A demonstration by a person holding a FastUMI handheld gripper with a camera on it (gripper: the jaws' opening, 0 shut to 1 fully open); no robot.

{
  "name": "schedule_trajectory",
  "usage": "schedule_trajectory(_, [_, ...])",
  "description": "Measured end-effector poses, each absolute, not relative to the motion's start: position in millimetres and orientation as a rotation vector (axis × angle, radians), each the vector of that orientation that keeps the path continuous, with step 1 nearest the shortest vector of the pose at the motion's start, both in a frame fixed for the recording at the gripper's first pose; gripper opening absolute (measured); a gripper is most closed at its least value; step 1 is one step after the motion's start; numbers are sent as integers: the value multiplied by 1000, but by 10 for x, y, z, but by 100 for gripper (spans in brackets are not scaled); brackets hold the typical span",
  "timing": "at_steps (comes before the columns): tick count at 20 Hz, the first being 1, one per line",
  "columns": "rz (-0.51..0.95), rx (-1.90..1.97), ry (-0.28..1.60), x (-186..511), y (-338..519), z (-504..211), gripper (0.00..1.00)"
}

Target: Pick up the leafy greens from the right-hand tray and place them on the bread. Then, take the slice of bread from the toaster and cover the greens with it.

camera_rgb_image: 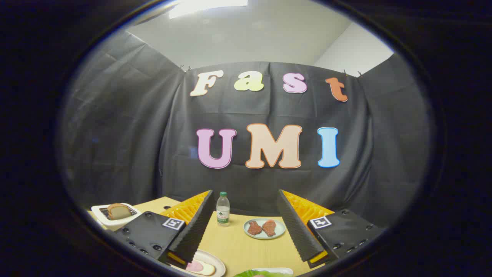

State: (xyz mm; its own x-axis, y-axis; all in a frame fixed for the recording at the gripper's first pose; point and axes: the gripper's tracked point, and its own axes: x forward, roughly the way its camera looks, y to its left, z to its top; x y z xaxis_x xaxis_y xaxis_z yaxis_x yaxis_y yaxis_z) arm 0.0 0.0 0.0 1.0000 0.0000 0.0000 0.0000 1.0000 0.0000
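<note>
Green leafy greens [261,274], white toaster [100,217]

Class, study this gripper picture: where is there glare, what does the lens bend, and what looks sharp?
Gripper view: a ceiling light glares white at the top; the fisheye lens bows the cloth wall; the bottle, plate of meat and toaster look fairly sharp between and beside the open gripper; the greens are cut off below.

Light source: a bright ceiling panel [209,5] overhead, blown out to white.
Brightness: the table [238,246] is evenly lit; the cloth wall is dim.
Shadows: soft and short.
Distortion: strong fisheye bending towards the rim.
Focus: sharp centre, softer rim.
</note>
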Motion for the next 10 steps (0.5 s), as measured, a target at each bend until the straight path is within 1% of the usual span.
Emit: schedule_trajectory(10, [-66,0,-3,73,-258,34,100])
